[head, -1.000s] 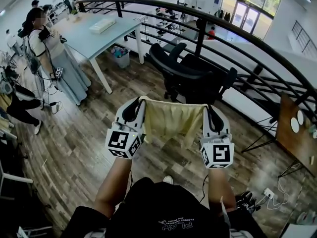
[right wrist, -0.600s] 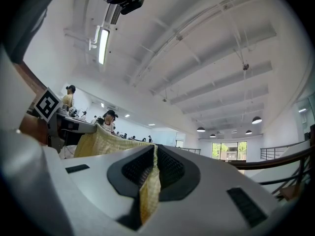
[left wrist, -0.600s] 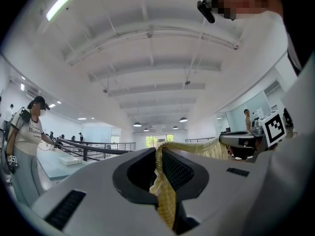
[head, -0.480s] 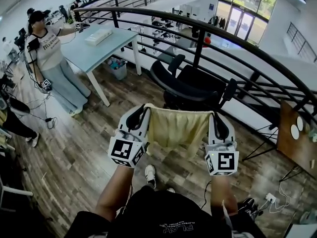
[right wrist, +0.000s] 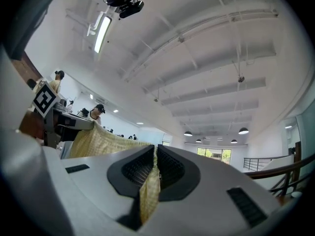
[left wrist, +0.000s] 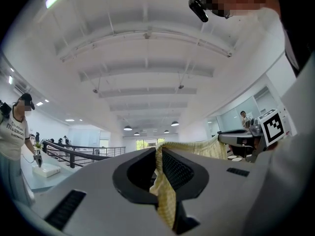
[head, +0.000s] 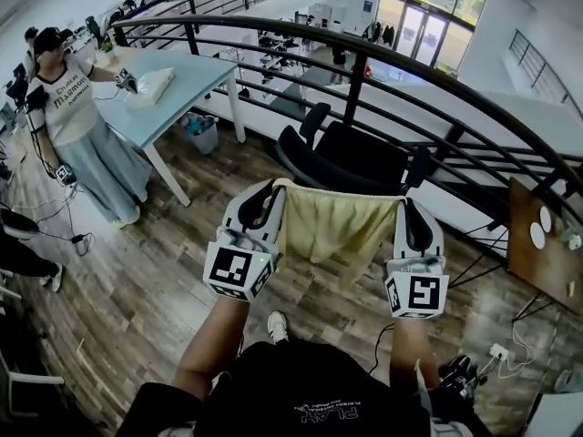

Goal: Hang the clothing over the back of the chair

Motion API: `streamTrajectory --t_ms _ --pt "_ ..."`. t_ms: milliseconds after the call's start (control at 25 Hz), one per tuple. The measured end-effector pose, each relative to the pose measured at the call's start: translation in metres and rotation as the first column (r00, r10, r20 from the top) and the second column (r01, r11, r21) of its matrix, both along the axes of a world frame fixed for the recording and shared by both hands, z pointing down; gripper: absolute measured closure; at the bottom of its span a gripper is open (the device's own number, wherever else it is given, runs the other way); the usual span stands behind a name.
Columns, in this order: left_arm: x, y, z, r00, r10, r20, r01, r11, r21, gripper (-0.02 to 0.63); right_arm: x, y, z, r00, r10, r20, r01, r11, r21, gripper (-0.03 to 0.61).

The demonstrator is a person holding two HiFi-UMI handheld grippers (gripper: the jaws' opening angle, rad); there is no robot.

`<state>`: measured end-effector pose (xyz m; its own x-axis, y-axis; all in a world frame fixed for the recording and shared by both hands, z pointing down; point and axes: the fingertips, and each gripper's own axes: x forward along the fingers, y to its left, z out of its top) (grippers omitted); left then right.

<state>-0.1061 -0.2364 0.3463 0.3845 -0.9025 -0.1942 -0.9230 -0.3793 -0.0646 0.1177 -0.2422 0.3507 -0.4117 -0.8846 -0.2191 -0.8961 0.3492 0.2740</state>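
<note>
A pale yellow garment (head: pixel 337 228) hangs stretched between my two grippers in the head view, just in front of a black office chair (head: pixel 351 157) by the railing. My left gripper (head: pixel 275 191) is shut on the garment's left top corner; in the left gripper view the yellow cloth (left wrist: pixel 166 191) is pinched between the black jaws. My right gripper (head: pixel 403 203) is shut on the right top corner, with the cloth (right wrist: pixel 150 191) clamped between its jaws. The cloth's top edge sits level with the chair's backrest, close behind it.
A curved black railing (head: pixel 437 71) runs behind the chair. A light blue table (head: pixel 173 85) stands at the left, with a person (head: pixel 77 126) beside it. Cables and a power strip (head: pixel 496 353) lie on the wooden floor at the lower right.
Both grippers have carried the spread garment forward and up, closer to the black chair. The person at the left table has turned and shifted.
</note>
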Motion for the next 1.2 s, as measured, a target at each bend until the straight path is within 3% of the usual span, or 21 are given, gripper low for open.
streamTrajectory --t_ms 600,960,1200 --pt "0.006 -0.073 -0.014 0.983 0.173 0.058 -0.170 0.985 -0.041 0.568 0.005 -0.041 -0.016 0.980 0.184 -0.074 -0.185 0.983 -0.007 0.543" --pt "-0.002 -0.109 -0.033 0.968 0.218 0.126 -0.212 0.975 -0.063 0.568 -0.006 -0.064 -0.039 0.964 0.226 -0.140 -0.225 0.974 0.023 0.543" --pt "-0.001 -0.144 -0.038 0.956 0.235 0.176 -0.221 0.971 -0.094 0.568 -0.005 -0.100 -0.050 0.962 0.204 -0.180 -0.205 0.979 0.012 0.543"
